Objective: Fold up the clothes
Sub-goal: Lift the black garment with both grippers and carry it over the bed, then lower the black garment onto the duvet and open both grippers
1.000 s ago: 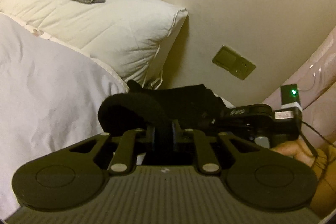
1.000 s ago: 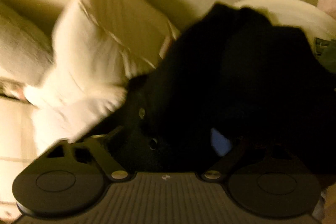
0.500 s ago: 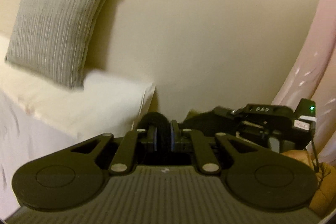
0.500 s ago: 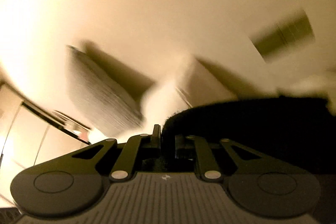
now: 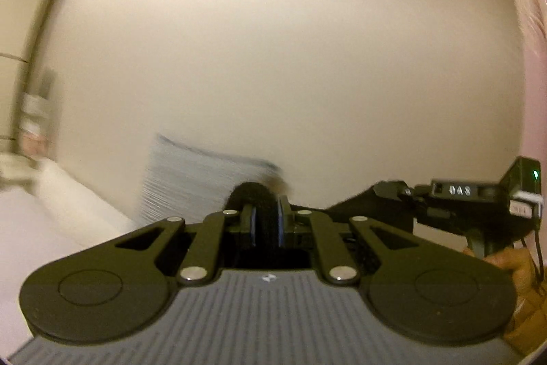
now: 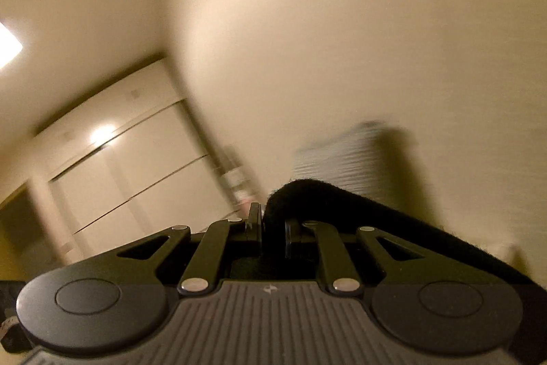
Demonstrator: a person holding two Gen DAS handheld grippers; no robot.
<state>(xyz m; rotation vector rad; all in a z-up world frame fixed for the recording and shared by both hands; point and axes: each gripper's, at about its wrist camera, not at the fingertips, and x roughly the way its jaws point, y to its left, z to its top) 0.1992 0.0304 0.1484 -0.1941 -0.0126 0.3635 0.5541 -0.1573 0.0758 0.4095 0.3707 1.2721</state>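
My left gripper (image 5: 266,221) is shut on a fold of a black garment (image 5: 254,194) that bulges up between its blue pads. The other gripper's body (image 5: 471,204) and the hand holding it show at the right of the left wrist view, with more black cloth (image 5: 362,204) beside it. My right gripper (image 6: 273,228) is shut on an edge of the same black garment (image 6: 359,207), which runs off to the lower right. Both grippers are raised high and point at the wall. The rest of the garment is hidden below.
A grey striped cushion (image 5: 198,173) leans on the beige wall (image 5: 273,57) above the white bed (image 5: 51,211). A pink curtain (image 5: 526,23) hangs at the right. White wardrobe doors (image 6: 130,159) and a ceiling light (image 6: 7,47) show in the right wrist view.
Both grippers have lifted and tilted upward with the black garment. The bed and pillows have dropped out of sight and the wall now fills both views.
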